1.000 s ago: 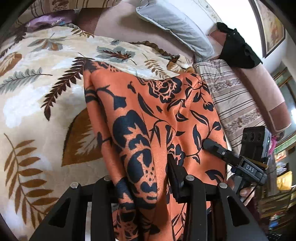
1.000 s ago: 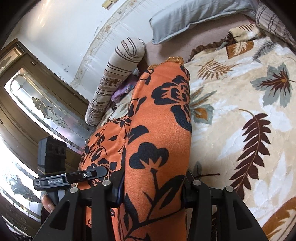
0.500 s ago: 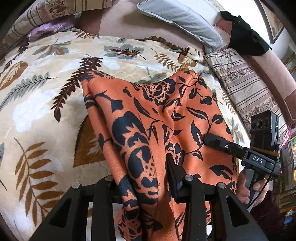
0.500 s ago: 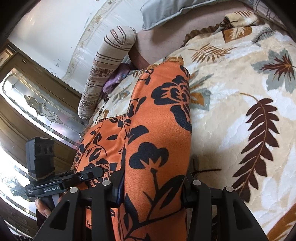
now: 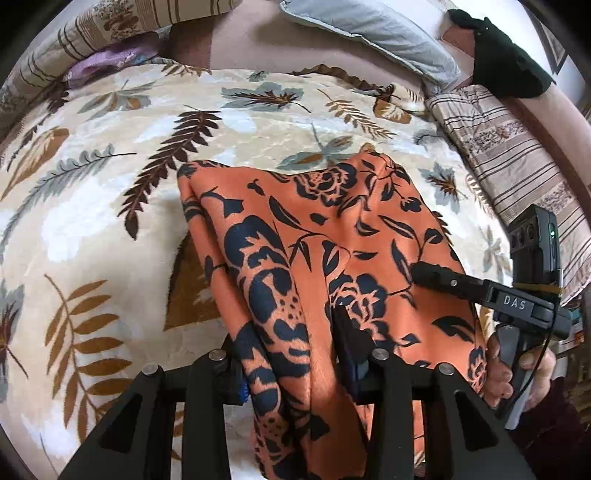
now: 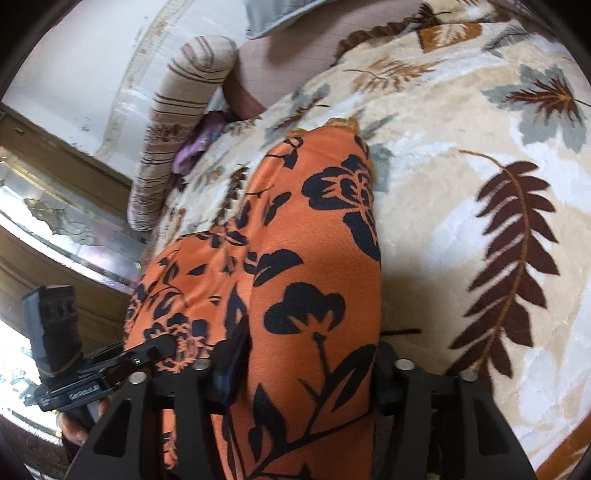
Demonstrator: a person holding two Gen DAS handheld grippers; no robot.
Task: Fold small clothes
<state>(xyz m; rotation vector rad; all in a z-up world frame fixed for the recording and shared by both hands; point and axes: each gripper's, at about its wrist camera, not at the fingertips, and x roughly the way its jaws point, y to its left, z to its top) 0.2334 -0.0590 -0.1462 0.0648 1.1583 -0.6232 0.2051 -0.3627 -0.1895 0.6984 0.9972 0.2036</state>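
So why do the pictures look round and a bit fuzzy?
Both views come through a fisheye lens, so the corners go black and edges bend. The left wrist view is sharp on the orange cloth, with a shadow on the leaf blanket beside it. The right wrist view is softly blurred, and the window glares white.

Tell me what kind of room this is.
Most likely a bedroom: a leaf-print blanket covers a bed, with a grey pillow and striped bolster at its head. The orange floral garment lies on it.
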